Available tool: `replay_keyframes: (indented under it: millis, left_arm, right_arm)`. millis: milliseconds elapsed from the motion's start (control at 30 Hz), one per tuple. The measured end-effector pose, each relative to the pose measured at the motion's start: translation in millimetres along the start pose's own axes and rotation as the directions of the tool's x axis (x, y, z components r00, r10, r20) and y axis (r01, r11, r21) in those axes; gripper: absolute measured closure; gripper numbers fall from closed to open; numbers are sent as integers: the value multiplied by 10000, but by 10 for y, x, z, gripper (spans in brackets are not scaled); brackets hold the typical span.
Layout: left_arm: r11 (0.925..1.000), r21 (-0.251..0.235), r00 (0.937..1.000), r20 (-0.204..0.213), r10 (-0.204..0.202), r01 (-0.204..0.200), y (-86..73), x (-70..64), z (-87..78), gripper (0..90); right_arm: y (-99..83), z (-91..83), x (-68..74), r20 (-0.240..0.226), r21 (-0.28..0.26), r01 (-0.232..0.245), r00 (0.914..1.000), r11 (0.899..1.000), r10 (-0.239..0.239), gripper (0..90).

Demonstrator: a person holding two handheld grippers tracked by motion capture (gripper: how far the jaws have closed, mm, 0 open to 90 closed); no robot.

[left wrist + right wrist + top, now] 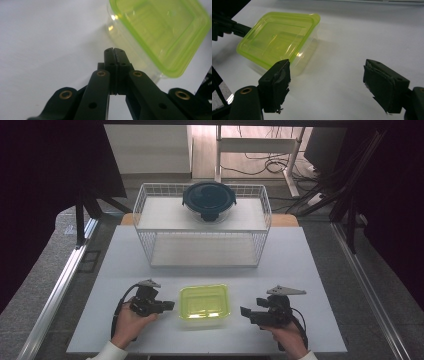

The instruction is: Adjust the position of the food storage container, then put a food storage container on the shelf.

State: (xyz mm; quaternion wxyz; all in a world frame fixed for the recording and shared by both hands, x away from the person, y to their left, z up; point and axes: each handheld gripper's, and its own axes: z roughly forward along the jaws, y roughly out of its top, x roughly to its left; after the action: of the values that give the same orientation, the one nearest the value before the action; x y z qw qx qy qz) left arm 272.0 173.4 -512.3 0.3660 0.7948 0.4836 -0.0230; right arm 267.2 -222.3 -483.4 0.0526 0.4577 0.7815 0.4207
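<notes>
Beside the unlabelled green-lidded container (204,302), left tool (169,306) together, right tool (245,313) apart.

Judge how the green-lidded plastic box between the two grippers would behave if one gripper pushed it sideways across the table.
The green-lidded box looks thin-walled and empty, so probably light. It sits low and flat on the smooth white table, so it would likely slide, not tip. Its clear walls may flex under a squeeze.
</notes>
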Motion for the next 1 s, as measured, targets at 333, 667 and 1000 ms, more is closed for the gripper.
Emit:
replay_keyframes:
  millis: [333,667,1000]
  left_arm:
    - [9873,-1585,9978,-632,-186,83,41,20,-346,635]
    - [9812,-1682,9936,-451,-1039,950,-24,92,-444,307]
    - [9808,-1696,9949,-120,-999,964,-53,9,-432,294]
  right_arm:
    - [72,-23,-18,-116,-215,45,9999,9998,-48,214]
    - [163,-53,26,-461,-476,359,9982,9982,-381,241]
    - [206,-6,46,-781,-336,368,9962,9988,-394,281]
